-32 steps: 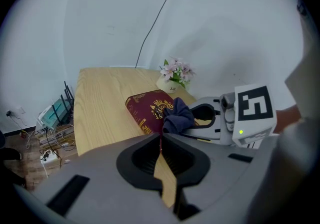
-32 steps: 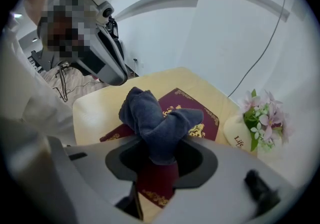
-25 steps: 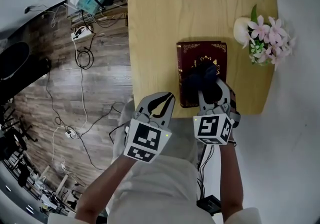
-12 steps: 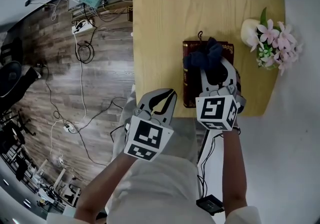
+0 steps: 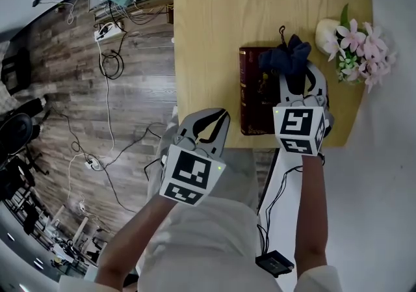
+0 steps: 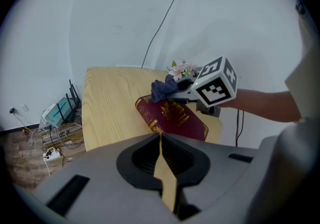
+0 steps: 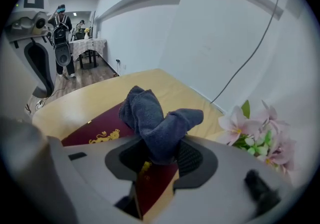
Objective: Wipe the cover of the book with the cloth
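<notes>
Two things have changed over the last second. The right gripper (image 5: 296, 76) has slid the cloth (image 5: 286, 56) from the middle of the book (image 5: 255, 99) to its far end, and it now sits nearer the vase (image 5: 327, 32). Its jaws are clamped on the dark blue cloth, which bunches out ahead of them onto the red cover. The book lies flat on the table (image 5: 214, 17), near the front edge. The left gripper (image 6: 161, 140) stays back by that edge, jaws closed together, holding nothing. The white vase holds pink flowers (image 5: 361, 43).
</notes>
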`<action>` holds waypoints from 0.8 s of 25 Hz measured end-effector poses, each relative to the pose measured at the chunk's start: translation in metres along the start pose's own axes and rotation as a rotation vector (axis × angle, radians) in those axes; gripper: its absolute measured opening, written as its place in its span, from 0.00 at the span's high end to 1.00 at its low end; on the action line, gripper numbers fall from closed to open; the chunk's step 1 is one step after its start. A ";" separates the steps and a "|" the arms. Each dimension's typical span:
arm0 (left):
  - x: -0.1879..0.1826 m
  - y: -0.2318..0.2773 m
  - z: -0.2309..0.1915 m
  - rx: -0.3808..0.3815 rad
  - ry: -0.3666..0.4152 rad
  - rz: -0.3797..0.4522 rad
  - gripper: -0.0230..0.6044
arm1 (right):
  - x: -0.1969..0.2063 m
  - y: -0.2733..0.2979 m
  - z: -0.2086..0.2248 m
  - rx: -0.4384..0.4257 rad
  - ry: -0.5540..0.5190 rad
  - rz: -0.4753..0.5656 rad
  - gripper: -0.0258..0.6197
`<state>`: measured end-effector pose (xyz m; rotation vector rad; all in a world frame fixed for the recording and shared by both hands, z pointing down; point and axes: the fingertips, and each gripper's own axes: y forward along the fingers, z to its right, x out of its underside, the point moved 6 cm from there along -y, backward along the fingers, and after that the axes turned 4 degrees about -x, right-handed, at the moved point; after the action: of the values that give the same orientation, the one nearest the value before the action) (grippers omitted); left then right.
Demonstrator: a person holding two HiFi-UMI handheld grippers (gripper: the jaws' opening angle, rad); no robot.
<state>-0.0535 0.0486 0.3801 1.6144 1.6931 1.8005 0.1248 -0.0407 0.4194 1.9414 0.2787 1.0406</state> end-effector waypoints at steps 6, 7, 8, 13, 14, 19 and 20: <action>0.002 0.004 0.006 0.022 0.011 -0.011 0.93 | 0.019 -0.008 0.009 0.031 0.028 -0.030 0.72; 0.002 0.005 0.008 0.026 0.013 -0.012 0.93 | 0.022 -0.010 0.009 0.032 0.028 -0.034 0.72; 0.002 0.006 0.009 0.029 0.015 -0.012 0.93 | 0.024 -0.012 0.009 0.034 0.028 -0.037 0.72; 0.001 0.010 0.011 0.040 0.029 -0.011 0.93 | 0.036 -0.021 0.002 0.044 0.019 -0.048 0.72; 0.001 0.010 0.012 0.043 0.031 -0.012 0.93 | 0.038 -0.023 0.000 0.043 0.015 -0.052 0.72; 0.001 0.013 0.019 0.062 0.045 -0.014 0.93 | 0.052 -0.036 -0.014 0.037 0.007 -0.071 0.72; 0.001 0.013 0.020 0.066 0.049 -0.014 0.93 | 0.054 -0.038 -0.017 0.037 0.005 -0.073 0.72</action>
<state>-0.0321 0.0564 0.3864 1.5915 1.7986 1.8104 0.1530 0.0212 0.4231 1.9469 0.3712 0.9989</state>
